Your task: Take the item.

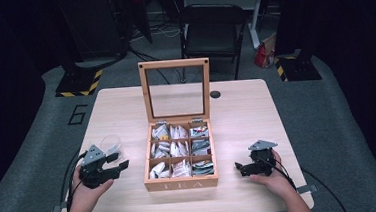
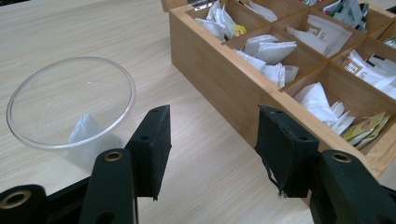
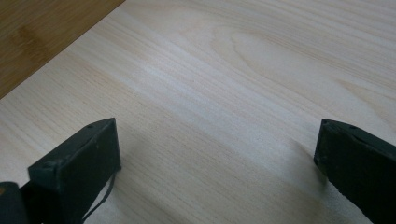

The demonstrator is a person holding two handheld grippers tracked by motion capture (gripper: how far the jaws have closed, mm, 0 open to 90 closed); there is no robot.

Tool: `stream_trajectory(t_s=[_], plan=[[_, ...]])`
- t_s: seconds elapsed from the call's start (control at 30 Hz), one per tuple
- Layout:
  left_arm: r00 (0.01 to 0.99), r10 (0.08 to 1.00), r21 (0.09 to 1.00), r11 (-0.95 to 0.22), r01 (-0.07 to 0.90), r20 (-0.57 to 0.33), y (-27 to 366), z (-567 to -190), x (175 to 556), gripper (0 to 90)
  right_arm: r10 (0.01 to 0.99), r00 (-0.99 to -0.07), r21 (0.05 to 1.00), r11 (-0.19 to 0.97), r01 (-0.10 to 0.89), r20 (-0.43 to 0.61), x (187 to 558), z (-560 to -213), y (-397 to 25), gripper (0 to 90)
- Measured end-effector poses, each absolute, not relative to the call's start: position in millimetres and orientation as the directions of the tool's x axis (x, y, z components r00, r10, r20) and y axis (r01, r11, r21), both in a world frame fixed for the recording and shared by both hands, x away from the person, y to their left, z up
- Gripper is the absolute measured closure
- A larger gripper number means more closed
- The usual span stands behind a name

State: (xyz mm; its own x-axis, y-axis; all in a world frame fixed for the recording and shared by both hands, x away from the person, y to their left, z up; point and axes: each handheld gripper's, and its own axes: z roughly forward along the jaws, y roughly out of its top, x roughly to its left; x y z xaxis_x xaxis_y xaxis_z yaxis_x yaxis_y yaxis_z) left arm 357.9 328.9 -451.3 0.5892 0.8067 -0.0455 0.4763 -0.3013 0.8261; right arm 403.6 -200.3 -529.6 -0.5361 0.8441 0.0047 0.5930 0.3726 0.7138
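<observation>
Tea bags (image 2: 268,49) are seen packed in a wooden tea box (image 1: 181,182) w/ 9 compartments at desk (image 1: 241,112) centre, lid up. They are judged light, soft, crushable; best pinched by an upper paper edge. 1 clear plastic cup (image 2: 70,105), flimsy, holds 1 bag. 2 tools: left tool (image 2: 212,154) and right tool (image 3: 217,163) both released, empty.
</observation>
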Motion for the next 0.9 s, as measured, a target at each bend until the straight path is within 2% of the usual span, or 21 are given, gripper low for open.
stream_trajectory(t_s=[0.53, 0.9], plan=[[0.590, 0.804, 0.799, -0.308, 0.517, -0.072, 330, -474, 358, 45.1, 0.844, -0.536, 0.714, 0.373, 0.593, 0.005, 404, -530, -200, 0.0], [0.618, 0.783, 0.756, -0.364, 0.544, -0.068, 321, -494, 364, 44.3, 0.845, -0.534, 0.713, 0.371, 0.595, 0.006, 403, -530, -200, 0.0]])
